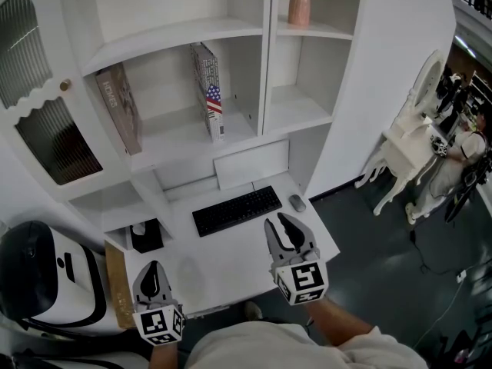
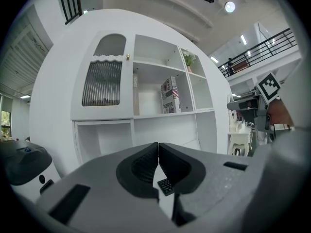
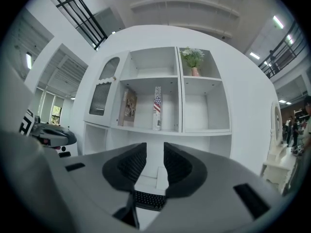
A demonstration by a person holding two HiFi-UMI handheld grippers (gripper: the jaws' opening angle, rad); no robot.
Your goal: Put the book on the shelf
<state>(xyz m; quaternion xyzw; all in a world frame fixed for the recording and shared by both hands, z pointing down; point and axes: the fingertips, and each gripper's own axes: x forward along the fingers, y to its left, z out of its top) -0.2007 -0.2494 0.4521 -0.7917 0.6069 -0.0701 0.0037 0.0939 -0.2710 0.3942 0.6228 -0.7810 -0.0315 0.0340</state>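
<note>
Two books stand in the middle compartment of the white shelf unit (image 1: 184, 141). One has a flag on its spine (image 1: 209, 91) (image 3: 157, 107) and stands upright at the compartment's right. A brown book (image 1: 119, 108) (image 3: 129, 108) leans at its left. Both grippers hover low over the white desk (image 1: 231, 256), well short of the shelf. My left gripper (image 1: 151, 271) (image 2: 158, 147) is shut, tips touching, with nothing in it. My right gripper (image 1: 277, 220) (image 3: 154, 152) is open by a narrow gap and holds nothing.
A black keyboard (image 1: 237, 210) and a grey mouse (image 1: 297, 202) lie on the desk ahead of the right gripper. A small black item (image 1: 146, 235) sits at the desk's left. A pink vase (image 1: 300, 2) stands on the upper right shelf. A white chair (image 1: 415, 144) is at right.
</note>
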